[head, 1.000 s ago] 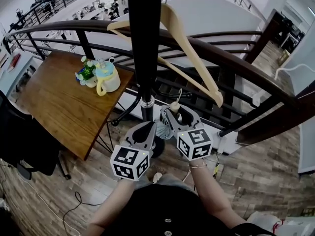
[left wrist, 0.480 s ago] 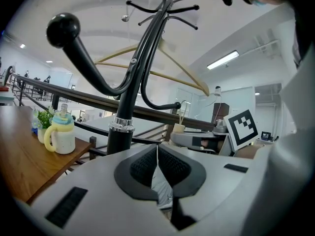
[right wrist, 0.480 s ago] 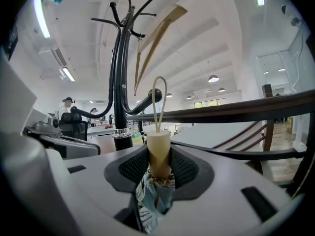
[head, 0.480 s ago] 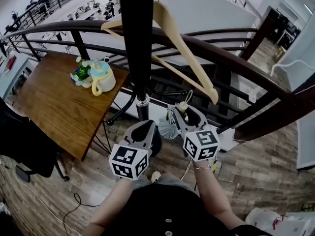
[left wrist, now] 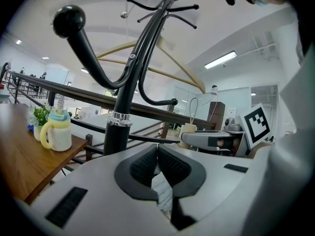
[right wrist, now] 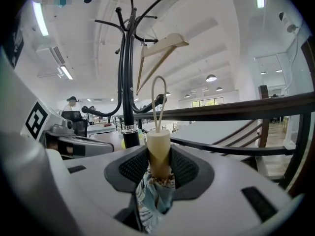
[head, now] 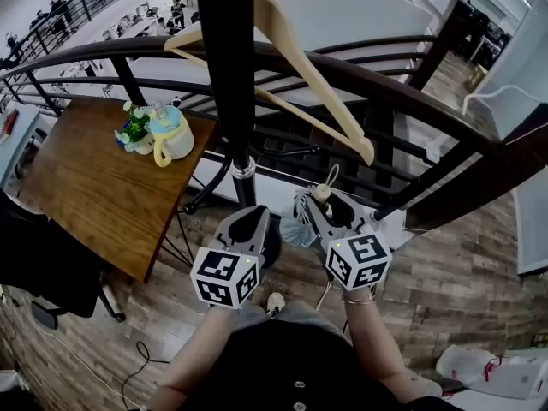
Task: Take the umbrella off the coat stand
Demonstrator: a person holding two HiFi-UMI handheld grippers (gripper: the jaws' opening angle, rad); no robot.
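The black coat stand (head: 229, 101) rises at the middle of the head view, with a wooden hanger (head: 291, 58) hung on it. My right gripper (head: 330, 205) is just right of the pole's foot, shut on the cream handle (right wrist: 158, 154) of a folded umbrella. Its light blue fabric (right wrist: 153, 195) hangs below the jaws and its cord loop (right wrist: 158, 100) stands free above them. The handle (head: 322, 193) is off the stand's hooks. My left gripper (head: 245, 227) is beside the pole, its jaws shut with nothing held. The left gripper view shows the stand (left wrist: 122, 112) and the umbrella handle (left wrist: 188, 131).
A wooden table (head: 77, 187) at the left carries a pastel mug (head: 171, 135) and small flowers (head: 133, 127). A dark curved railing (head: 402, 84) runs behind the stand. A black chair (head: 34, 255) is at far left and a white bag (head: 488, 371) lies on the floor at lower right.
My right gripper has drawn to the right, away from the pole, with the umbrella still in it. The left gripper has stayed by the pole.
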